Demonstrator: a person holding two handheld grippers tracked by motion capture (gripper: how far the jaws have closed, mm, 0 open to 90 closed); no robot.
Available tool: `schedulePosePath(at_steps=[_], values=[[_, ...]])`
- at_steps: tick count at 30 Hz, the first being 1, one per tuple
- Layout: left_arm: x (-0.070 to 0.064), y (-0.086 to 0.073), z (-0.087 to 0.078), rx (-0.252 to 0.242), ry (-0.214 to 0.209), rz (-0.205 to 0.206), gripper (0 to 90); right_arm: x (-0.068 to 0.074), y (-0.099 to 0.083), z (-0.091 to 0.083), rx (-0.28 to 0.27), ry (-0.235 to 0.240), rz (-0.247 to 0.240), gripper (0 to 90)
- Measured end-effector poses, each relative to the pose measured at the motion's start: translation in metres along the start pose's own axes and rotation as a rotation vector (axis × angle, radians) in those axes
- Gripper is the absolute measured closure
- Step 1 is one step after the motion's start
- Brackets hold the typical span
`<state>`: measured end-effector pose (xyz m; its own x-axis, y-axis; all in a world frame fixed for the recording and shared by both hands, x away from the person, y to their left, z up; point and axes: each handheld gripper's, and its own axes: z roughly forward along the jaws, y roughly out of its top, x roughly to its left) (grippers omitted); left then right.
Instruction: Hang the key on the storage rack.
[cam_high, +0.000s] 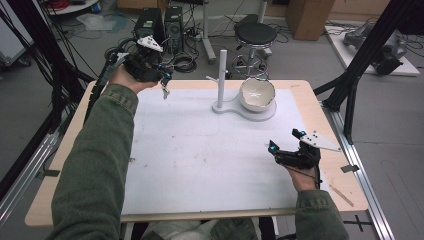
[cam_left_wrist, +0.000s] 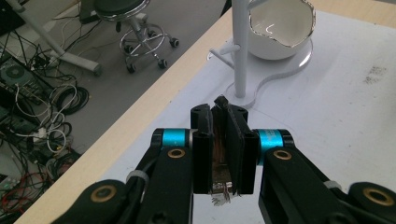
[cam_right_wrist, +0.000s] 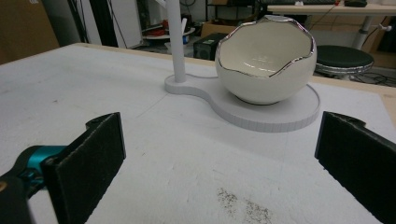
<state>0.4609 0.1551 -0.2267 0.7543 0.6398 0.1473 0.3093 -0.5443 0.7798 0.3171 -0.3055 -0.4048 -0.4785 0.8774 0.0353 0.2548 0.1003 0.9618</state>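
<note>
The left gripper (cam_high: 161, 80), raised at the table's far-left corner, pinches a small trinket (cam_left_wrist: 221, 158), likely bound for the stand (cam_high: 222, 75); the right gripper (cam_high: 286, 147) waits spread.

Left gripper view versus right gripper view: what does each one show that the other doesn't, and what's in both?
Left gripper view, not the right: the left hand-held gripper shut on a small metal item, and tangled cables on the floor. Right gripper view, not the left: the right hand-held gripper, jaws wide apart with nothing between them. Both: the eggshell-shaped bowl on the white stand, the white mat, and a black stool beyond the table.
</note>
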Motion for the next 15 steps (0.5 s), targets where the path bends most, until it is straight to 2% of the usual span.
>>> schedulePosePath(at_steps=[7,10,15], values=[[-0.009,0.018,-0.001,-0.017,-0.008,0.022,81.1,-0.001,0.000,0.000,-0.005,-0.003,-0.003,0.6],[-0.015,0.026,0.002,-0.015,-0.002,0.045,81.1,0.000,0.000,0.000,-0.005,-0.002,-0.003,0.6],[-0.024,0.038,0.009,-0.030,-0.024,0.061,81.1,0.000,0.000,-0.001,-0.003,-0.001,0.002,0.7]])
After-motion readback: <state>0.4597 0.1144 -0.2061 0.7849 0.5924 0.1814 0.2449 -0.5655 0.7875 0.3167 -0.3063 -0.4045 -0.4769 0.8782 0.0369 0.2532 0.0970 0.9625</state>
